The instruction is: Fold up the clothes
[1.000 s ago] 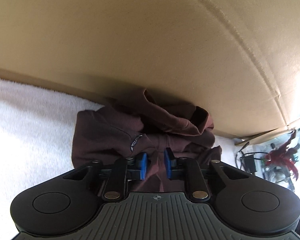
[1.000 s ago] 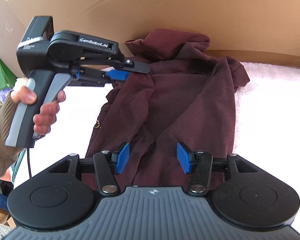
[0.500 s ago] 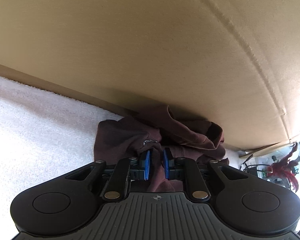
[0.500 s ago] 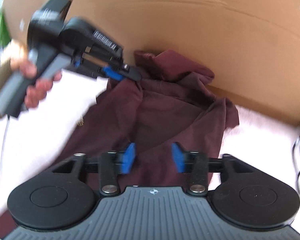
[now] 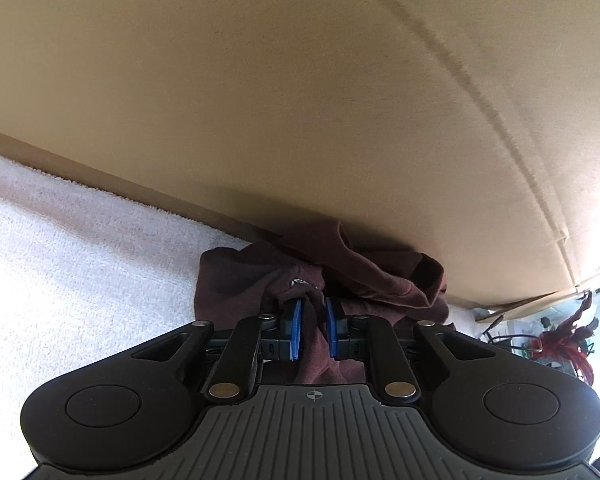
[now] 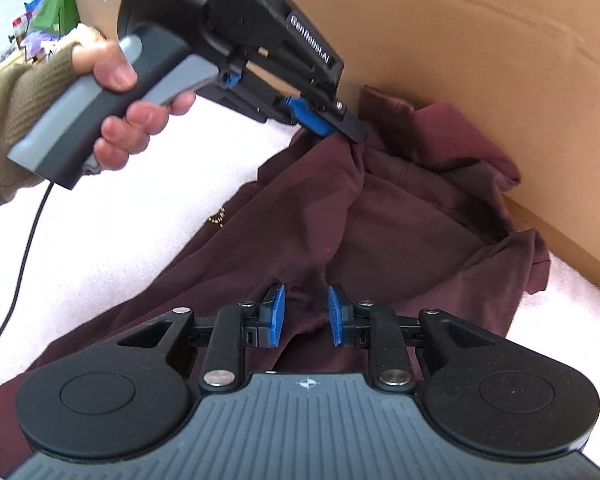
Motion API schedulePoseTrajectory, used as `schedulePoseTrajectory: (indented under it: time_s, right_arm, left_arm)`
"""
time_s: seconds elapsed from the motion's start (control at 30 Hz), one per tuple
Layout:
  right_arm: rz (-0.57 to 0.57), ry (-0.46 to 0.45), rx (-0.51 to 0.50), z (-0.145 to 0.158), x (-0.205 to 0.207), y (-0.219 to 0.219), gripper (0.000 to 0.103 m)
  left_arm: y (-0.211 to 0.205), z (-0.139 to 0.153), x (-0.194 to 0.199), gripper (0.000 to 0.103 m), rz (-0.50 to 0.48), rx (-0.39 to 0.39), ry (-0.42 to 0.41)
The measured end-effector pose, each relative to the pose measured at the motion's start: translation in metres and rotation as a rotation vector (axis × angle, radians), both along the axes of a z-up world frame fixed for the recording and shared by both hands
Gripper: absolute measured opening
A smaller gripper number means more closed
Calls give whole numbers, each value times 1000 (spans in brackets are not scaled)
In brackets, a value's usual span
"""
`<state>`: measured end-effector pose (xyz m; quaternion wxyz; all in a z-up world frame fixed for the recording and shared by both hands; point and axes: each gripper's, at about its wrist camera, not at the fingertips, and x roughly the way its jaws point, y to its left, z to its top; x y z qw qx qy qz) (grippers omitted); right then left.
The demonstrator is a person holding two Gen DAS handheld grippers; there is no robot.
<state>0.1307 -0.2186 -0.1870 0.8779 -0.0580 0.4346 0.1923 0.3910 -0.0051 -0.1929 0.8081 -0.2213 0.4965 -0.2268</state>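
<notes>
A maroon garment (image 6: 400, 232) lies crumpled on a white towel (image 6: 132, 216), pushed up against a cardboard wall (image 6: 480, 52). My left gripper (image 6: 351, 133), held by a hand (image 6: 120, 92), is shut on a raised fold at the garment's far left edge. In its own view the blue pads pinch the maroon garment (image 5: 360, 276) at the left gripper (image 5: 313, 326). My right gripper (image 6: 306, 316) is over the garment's near middle. Its jaws are closing, with a bunched ridge of cloth pressed between the pads.
The cardboard wall (image 5: 300, 100) closes off the far side. The white towel (image 5: 80, 248) spreads out to the left of the garment. A black cable (image 6: 20, 272) hangs from the left handle. Cables and red clutter (image 5: 572, 332) sit past the cardboard's right end.
The right jaws have narrowed from wide apart to a pinch on the cloth, and the right gripper rolled. The left gripper drew its fold toward the cardboard and now looms larger.
</notes>
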Motion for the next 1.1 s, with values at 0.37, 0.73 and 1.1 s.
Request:
schedulePoseTrajectory:
  time_s: [0.37, 0.73, 1.1]
  right_arm:
    - [-371, 138, 343, -14, 0, -61, 6]
    - [-225, 77, 425, 16, -13, -39, 10]
    - [-140, 167, 363, -3, -6, 8, 25]
  left_arm:
    - [12, -10, 9, 25, 16, -18, 22]
    - [30, 18, -18, 57, -48, -95, -20]
    - [-22, -11, -75, 70, -190, -87, 44]
